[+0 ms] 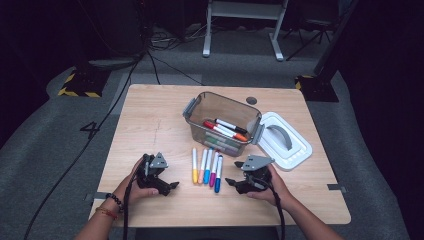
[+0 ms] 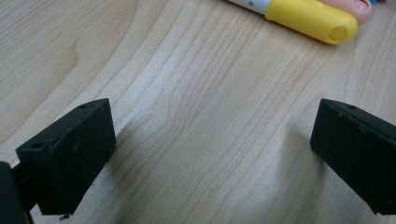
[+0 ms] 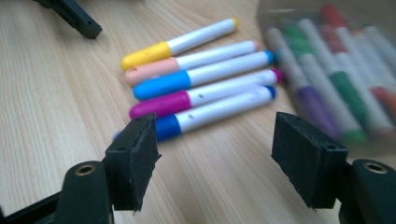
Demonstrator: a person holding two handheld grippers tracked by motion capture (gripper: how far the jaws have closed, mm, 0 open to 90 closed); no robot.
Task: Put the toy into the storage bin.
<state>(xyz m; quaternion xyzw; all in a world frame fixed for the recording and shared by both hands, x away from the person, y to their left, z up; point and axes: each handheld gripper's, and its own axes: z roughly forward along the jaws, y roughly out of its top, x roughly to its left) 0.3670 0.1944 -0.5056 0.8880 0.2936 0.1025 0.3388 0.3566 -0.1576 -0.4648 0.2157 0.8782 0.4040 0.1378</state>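
Dark-blue marker (image 3: 201,114) lies on table (image 1: 150,125), outermost of five in a row, just ahead of R gripper (image 1: 234,183), long axis running toward the bin (image 1: 200,107). R jaws spread, nothing between (L gripper (image 1: 170,187) farther off, also spread, empty).

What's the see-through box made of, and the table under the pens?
The box looks like smoky clear plastic: the markers inside show through its glossy wall. The table looks like pale wood or a wood-look laminate: grain lines run across a smooth, matte top.
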